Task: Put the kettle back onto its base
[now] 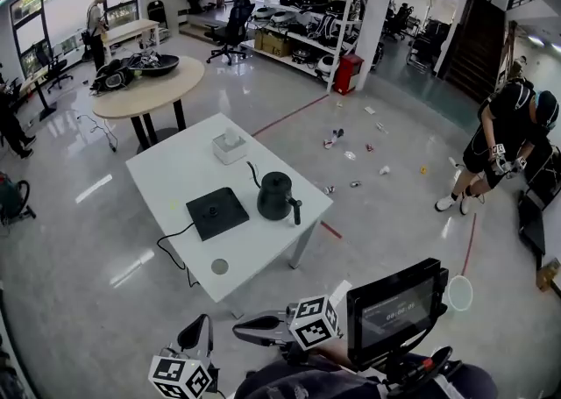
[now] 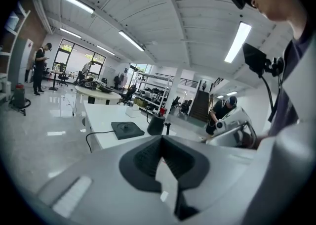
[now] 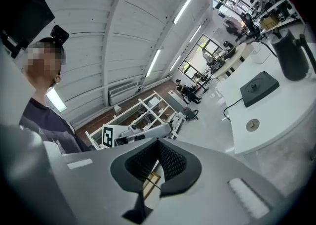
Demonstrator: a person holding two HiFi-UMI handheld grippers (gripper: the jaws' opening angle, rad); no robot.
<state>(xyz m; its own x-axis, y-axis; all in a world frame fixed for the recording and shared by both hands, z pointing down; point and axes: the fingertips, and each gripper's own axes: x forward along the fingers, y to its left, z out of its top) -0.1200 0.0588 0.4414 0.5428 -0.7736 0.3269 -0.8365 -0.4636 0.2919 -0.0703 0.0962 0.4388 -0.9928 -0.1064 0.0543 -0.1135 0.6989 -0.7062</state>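
Observation:
A black gooseneck kettle (image 1: 274,195) stands on the white table (image 1: 175,169), just right of its flat black square base (image 1: 216,212); kettle and base are apart. Both grippers hang low in front of the person, well short of the table. The left gripper (image 1: 204,322) is at the bottom left and the right gripper (image 1: 241,329) points left beside it. In the left gripper view the jaws (image 2: 161,142) are shut and empty, with the kettle (image 2: 155,124) and base (image 2: 127,129) far ahead. In the right gripper view the jaws (image 3: 158,146) are shut and empty, with the kettle (image 3: 290,56) and base (image 3: 259,88) at the upper right.
A white tissue box (image 1: 229,147) sits at the table's far side and a small round disc (image 1: 219,267) near its front corner. The base's cord (image 1: 171,244) hangs over the near edge. A round wooden table (image 1: 149,90) stands behind. A person (image 1: 504,138) bends over at the right.

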